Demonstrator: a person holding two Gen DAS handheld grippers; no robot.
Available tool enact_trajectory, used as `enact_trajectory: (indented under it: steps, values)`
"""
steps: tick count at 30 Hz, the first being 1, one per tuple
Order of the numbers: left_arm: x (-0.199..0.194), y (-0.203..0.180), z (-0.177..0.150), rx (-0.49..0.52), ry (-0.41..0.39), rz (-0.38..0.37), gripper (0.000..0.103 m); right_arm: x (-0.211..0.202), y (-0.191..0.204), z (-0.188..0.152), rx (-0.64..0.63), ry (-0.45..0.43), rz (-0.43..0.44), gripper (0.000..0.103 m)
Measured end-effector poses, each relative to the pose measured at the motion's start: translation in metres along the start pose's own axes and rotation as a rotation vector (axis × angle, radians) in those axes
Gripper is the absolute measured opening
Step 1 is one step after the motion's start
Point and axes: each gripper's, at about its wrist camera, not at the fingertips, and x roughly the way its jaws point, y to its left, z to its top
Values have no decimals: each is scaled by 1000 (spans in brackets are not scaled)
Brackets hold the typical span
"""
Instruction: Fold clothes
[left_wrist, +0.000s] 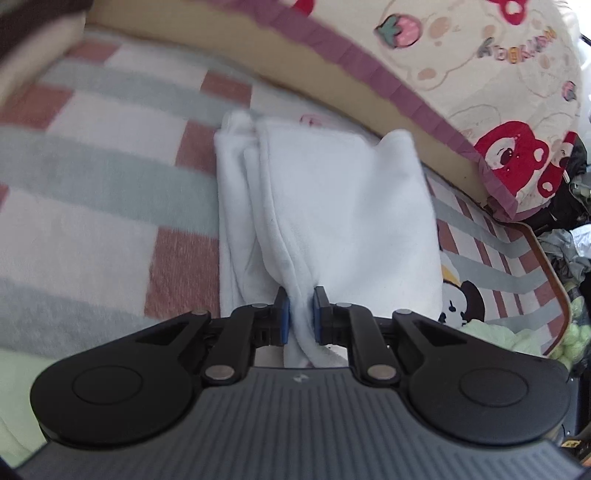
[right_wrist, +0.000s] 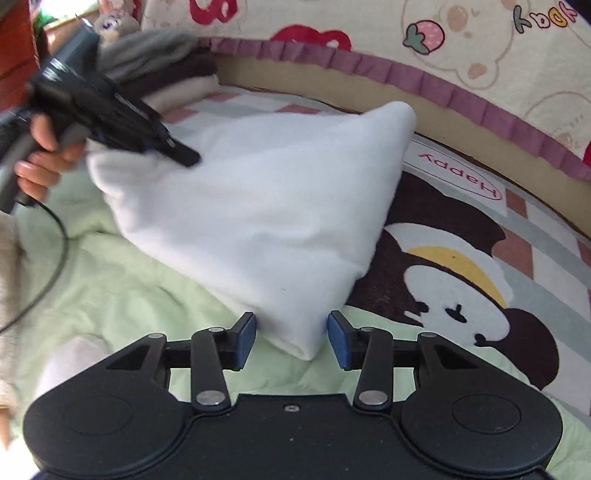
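Note:
A folded white garment (left_wrist: 332, 206) lies on the bed. My left gripper (left_wrist: 302, 314) is shut on its layered near edge, the blue pads pinching the cloth. In the right wrist view the same white garment (right_wrist: 258, 214) is lifted at one end, where the left gripper (right_wrist: 110, 110) in a hand holds it. My right gripper (right_wrist: 291, 332) is open, its pads on either side of the garment's near corner without touching it.
A checked pink, grey and white blanket (left_wrist: 92, 177) with a cartoon penguin print (right_wrist: 461, 295) covers the bed. A light green quilt (right_wrist: 129, 295) lies near me. A bear-print bumper (left_wrist: 480, 85) lines the far side. Folded clothes (right_wrist: 173, 70) are stacked at the back left.

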Motion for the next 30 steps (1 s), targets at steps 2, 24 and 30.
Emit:
enact_trajectory:
  steps: [2,24,30]
  values:
    - [-17,-5,7,22,-89,-18,10,5,-3,-1,32,-11,-5,48]
    - [-59,-24,-1,98,-71,-98,16,-1,-18,10,220,-106,24,20]
    - [-31,-32,-33,271,148,173,15,20,-21,1,252,-76,-37,64]
